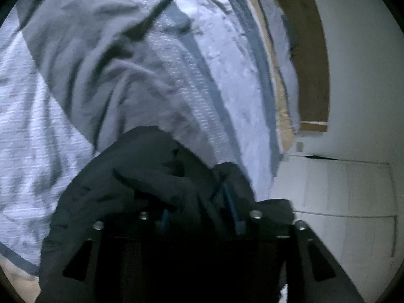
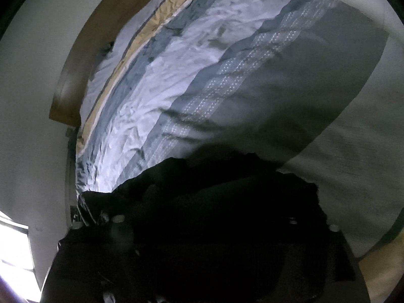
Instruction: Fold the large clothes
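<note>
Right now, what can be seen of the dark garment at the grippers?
The dark garment looks like soft, matte, near-black cloth, bunched in loose folds. It lies heaped on the striped bedspread, beside a spread grey cloth. In both wrist views it drapes over the front of the gripper, hiding the jaws; in the right view it is mostly shadow.

Dark garment [image 1: 141,176] smothers both tongs; bedspread [image 1: 227,63] beyond lies unobstructed.

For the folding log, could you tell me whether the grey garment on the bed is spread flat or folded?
Cannot tell for sure. The grey garment lies mostly smooth on the striped bedspread, its near end hidden under dark fabric.
</note>
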Motion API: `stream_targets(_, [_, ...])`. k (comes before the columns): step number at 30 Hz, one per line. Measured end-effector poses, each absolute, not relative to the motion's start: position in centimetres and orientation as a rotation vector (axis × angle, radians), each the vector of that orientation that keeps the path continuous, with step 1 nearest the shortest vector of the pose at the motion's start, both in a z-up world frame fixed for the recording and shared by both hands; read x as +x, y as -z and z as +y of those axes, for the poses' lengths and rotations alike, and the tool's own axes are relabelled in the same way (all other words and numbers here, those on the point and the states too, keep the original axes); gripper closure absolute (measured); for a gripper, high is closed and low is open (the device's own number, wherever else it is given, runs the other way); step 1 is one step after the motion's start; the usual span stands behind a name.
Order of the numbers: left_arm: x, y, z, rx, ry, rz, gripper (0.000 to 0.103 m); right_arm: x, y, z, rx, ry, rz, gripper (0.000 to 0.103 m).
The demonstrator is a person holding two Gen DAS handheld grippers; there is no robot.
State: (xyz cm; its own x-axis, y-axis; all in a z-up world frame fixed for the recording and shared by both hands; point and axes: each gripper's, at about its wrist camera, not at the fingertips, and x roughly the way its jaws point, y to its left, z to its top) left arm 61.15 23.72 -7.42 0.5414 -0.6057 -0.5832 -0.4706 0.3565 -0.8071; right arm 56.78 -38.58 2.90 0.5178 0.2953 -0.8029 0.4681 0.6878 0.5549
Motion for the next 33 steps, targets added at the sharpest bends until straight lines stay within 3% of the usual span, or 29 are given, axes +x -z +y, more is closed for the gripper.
stream_targets(2, [61.1,6.5,24.3,-1.314,0.144,1.020,0.048,56.9,-3.2,-38.4,0.834,0.108,1.047,0.011])
stream_targets(5, [61.3,5.1,24.9,-1.332,0.162,0.991,0.044,56.7,-4.4,-38.3,0.805,0.089,1.033,0.005])
stream_targets(23, [57.9,-3.3,26.6,-1.264,0.179,0.896,0.039,52.9,-14.3,-38.7,0.664,0.052,0.878,0.002])
stream_targets(29, [56.2,-5.4,25.3,-1.058,0.122,0.908,0.039,51.7,-14.3,-33.5,0.518,-0.038,0.911,0.002])
stream_targets(33, [56.1,-5.4,25.9,-1.074,0.127,0.902,0.039,50.8,-13.0,-29.6,0.439,-0.102,0.953,0.002])
